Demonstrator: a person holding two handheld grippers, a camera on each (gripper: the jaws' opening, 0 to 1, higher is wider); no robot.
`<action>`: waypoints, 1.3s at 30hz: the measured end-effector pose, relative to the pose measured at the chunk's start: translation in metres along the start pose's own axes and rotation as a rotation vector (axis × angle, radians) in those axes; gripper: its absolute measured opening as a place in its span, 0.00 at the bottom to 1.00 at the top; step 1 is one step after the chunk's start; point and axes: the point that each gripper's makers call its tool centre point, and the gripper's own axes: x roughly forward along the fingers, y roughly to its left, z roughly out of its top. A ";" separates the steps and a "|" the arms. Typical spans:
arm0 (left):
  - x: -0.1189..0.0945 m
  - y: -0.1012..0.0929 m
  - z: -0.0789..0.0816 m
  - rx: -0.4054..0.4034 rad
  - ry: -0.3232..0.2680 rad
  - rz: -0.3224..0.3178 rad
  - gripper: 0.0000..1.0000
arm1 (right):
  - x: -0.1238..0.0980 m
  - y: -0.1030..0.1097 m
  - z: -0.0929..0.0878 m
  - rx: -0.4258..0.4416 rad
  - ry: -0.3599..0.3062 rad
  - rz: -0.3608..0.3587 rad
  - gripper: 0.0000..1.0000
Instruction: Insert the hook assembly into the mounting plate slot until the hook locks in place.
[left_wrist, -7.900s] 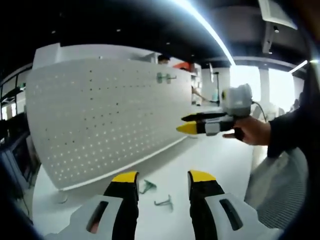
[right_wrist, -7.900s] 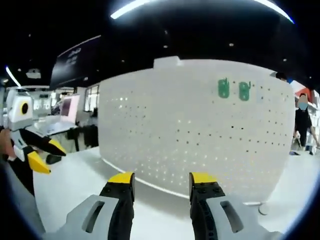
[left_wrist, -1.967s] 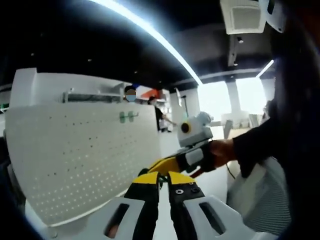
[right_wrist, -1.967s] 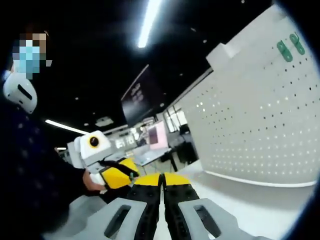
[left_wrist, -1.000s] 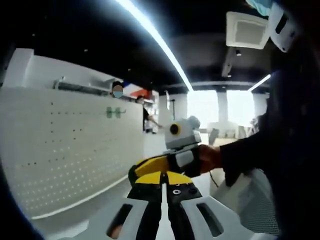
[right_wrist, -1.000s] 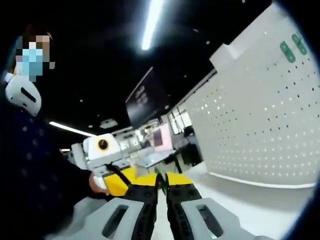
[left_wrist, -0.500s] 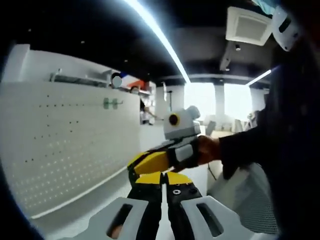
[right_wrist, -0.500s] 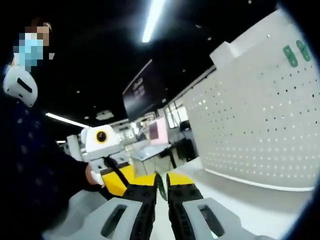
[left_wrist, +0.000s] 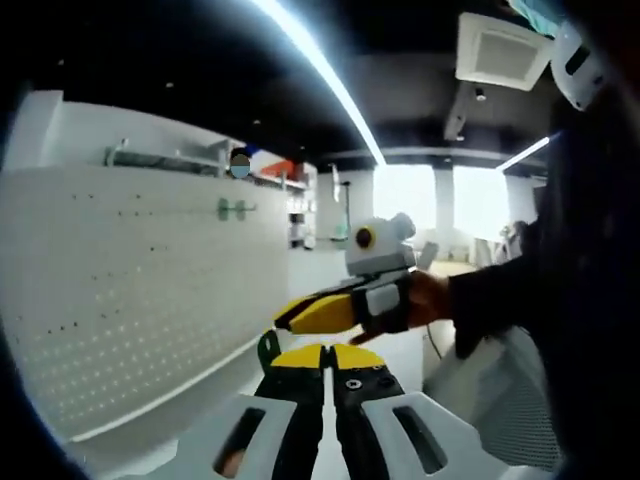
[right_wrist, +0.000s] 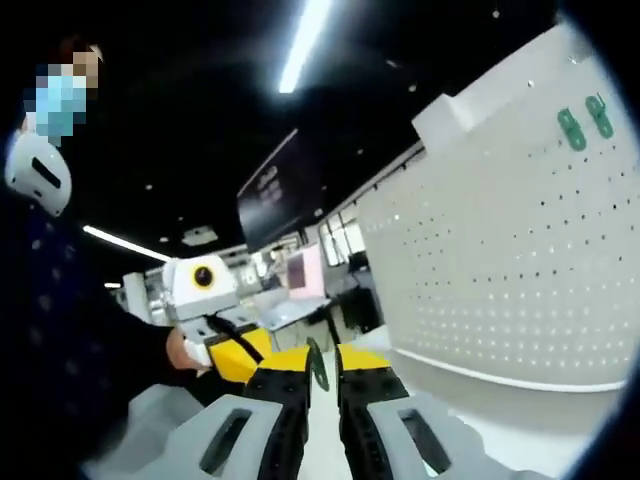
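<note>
- The left gripper (left_wrist: 322, 352) has its jaws drawn tight together; a small dark green curved piece (left_wrist: 267, 348), probably a hook, shows just beside their left tip, but whether the jaws pinch it cannot be told.
- The right gripper (right_wrist: 322, 362) is narrowed onto a thin dark green hook (right_wrist: 319, 365) standing between its jaws.
- Judging by its look, the hook is light, stiff and thin, so it could twist in the grip; holding it by the flat back part, clear of the end that enters the slot, seems best.
- The white pegboard (right_wrist: 510, 260) stands upright, well apart from both grippers.
- Two green hooks (right_wrist: 584, 121) already hang near the pegboard's top edge.
- No containers are in view.
</note>
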 end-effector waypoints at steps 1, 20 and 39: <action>0.000 0.002 0.001 0.003 0.002 0.002 0.02 | -0.001 -0.001 -0.001 -0.027 0.009 -0.007 0.08; 0.017 0.017 0.020 0.060 0.010 -0.024 0.02 | -0.026 -0.017 -0.015 -0.361 0.201 -0.237 0.25; 0.071 0.068 0.066 0.080 -0.017 -0.077 0.02 | -0.066 -0.037 0.004 -0.313 0.078 -0.458 0.46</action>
